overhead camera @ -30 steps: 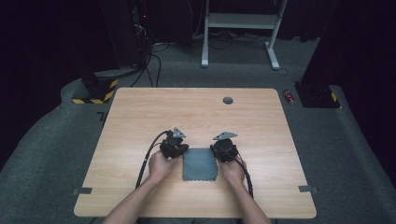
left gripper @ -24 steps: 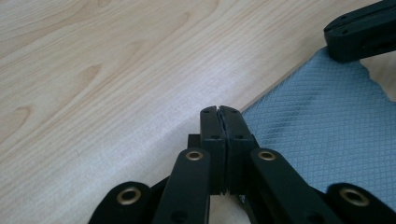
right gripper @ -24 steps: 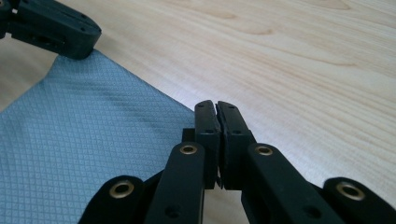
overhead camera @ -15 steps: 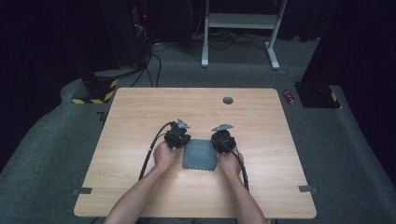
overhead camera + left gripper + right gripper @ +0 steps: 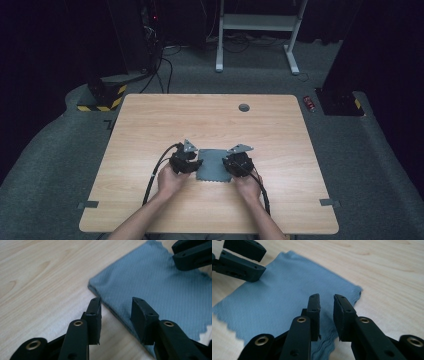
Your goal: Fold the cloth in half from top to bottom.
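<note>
Both grippers have just been opening: left gripper [image 5: 192, 161] and right gripper [image 5: 229, 162] are now flanking the flat blue-grey square cloth [image 5: 214, 166], jaws spread, nothing pinched.

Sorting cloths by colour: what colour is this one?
Grey-blue, finely ribbed cloth; the left gripper view shows it best.

A light wooden table [image 5: 150, 130] with rounded corners fills the middle of the high view, its grain running across the frame. A small dark round grommet [image 5: 244, 107] sits in the top near its upper edge, right of centre. A blue-grey cloth [image 5: 212, 165] lies flat on the wood in the lower middle of the frame, one edge jagged. Grey tape tabs [image 5: 88, 204] mark the table's lower left and lower right edges.
</note>
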`<state>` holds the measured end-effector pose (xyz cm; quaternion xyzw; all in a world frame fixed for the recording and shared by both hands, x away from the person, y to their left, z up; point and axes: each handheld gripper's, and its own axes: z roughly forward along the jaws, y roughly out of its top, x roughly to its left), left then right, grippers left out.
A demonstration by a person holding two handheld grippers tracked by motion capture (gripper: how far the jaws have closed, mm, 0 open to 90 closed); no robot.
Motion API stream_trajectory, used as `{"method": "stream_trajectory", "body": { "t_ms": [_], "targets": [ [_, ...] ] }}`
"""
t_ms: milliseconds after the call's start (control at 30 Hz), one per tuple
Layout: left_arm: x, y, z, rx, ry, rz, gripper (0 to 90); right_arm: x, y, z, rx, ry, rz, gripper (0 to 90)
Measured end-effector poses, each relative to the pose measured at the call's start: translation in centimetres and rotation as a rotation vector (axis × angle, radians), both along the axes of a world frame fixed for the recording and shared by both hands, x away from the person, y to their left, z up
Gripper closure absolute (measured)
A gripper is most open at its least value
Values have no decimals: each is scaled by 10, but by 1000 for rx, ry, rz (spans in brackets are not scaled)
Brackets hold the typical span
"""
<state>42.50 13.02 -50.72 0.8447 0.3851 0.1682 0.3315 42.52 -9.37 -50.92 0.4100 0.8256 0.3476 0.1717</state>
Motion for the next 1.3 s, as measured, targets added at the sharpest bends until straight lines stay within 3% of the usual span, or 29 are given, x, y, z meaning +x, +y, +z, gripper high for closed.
{"method": "stream_trajectory", "body": {
  "t_ms": [67, 133, 300, 467, 633, 933, 1300],
  "targets": [
    [-3, 0, -3, 25, -3, -9, 608, -4, -1, -2, -6, -1, 7, 744],
    [-3, 2, -4, 19, -1, -6, 603, -4, -4, -5, -20, 8, 5, 734],
    [-3, 4, -3, 11, 12, 7, 564, -4, -12, -8, 4, 15, -14, 705],
    [-11, 9, 3, -61, -1, 9, 545, -7, -17, -5, 25, 12, -26, 692],
    [-16, 12, 10, -103, -11, -4, 532, -13, -23, 4, 69, -7, -26, 669],
    [-27, 37, 22, -210, -26, 24, 523, -25, -38, 10, 102, -18, -34, 643],
    [-39, 54, 27, -251, -47, 41, 509, -38, -63, 13, 127, -38, -71, 627]
  ]
}}
